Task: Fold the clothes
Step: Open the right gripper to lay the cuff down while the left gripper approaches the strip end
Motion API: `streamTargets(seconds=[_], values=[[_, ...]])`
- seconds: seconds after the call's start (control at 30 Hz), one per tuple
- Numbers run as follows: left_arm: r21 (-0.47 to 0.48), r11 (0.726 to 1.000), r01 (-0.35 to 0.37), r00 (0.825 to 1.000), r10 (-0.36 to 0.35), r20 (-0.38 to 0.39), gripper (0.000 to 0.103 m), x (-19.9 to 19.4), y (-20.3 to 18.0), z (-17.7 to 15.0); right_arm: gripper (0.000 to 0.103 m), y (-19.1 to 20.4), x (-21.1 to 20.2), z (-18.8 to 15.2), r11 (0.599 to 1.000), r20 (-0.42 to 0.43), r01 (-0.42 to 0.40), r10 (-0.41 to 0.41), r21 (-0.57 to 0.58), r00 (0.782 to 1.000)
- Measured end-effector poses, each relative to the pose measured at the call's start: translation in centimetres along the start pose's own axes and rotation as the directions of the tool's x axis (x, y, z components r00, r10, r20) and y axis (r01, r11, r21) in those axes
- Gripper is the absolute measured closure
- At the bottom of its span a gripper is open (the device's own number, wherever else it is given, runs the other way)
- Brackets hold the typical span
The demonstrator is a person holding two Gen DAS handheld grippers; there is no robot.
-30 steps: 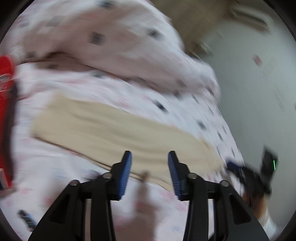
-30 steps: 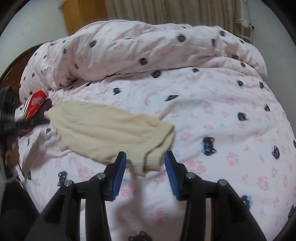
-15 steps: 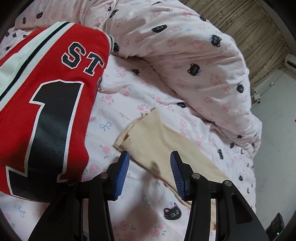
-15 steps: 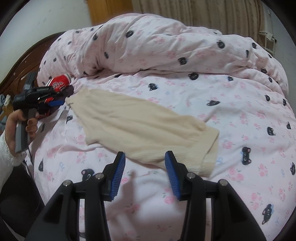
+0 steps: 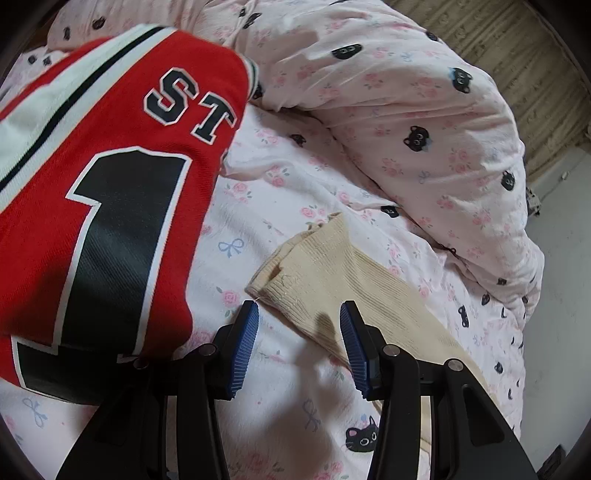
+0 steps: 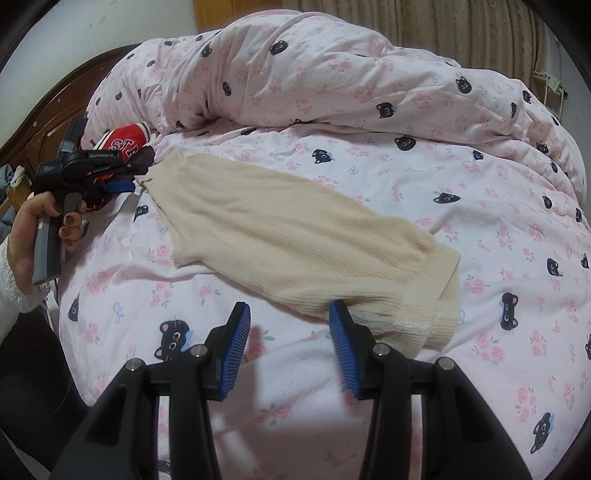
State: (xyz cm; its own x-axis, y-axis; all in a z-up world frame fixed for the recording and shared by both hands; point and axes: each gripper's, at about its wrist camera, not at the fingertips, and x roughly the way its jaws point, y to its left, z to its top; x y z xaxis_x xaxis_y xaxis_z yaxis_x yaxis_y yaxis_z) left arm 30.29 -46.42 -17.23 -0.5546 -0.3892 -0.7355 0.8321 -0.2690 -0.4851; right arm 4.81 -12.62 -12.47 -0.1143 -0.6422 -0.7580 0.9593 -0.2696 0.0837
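A cream ribbed knit garment (image 6: 291, 236) lies stretched flat across the pink bed sheet (image 6: 498, 206). My left gripper (image 5: 299, 314) hovers open just short of the garment's (image 5: 332, 280) near corner, nothing between its blue pads. From the right wrist view that same left gripper (image 6: 118, 181) sits at the garment's far left end, held by a hand (image 6: 40, 225). My right gripper (image 6: 288, 310) stands open over the garment's lower edge near its ribbed hem (image 6: 428, 321), gripping nothing.
A folded red jersey (image 5: 103, 206) with black and white lettering lies left of the cream garment. A bunched pink quilt (image 6: 332, 74) with cat prints fills the back of the bed. A wooden headboard (image 6: 48, 118) stands at far left; a curtain (image 6: 461, 33) hangs behind.
The left gripper swung from a blurred view over the garment's middle to its left corner beside the red jersey. The right gripper shifted left along the lower edge. Both stayed open.
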Motion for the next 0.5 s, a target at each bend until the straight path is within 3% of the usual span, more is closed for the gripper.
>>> streamTargets(seconds=[0.33,0.5], values=[[-0.101,0.995,-0.003,1.000,0.003,0.000,0.062,1.3,0.4,0.4,0.057,0.6,0.4,-0.2,1.000,-0.015,-0.014,0.014,-0.024,1.000],[-0.205,0.979,-0.019,1.000,0.014,-0.026,0.062,1.5,0.8,-0.4,0.057,0.8,0.5,-0.2,0.999,-0.020,-0.016,0.015,-0.032,1.000]])
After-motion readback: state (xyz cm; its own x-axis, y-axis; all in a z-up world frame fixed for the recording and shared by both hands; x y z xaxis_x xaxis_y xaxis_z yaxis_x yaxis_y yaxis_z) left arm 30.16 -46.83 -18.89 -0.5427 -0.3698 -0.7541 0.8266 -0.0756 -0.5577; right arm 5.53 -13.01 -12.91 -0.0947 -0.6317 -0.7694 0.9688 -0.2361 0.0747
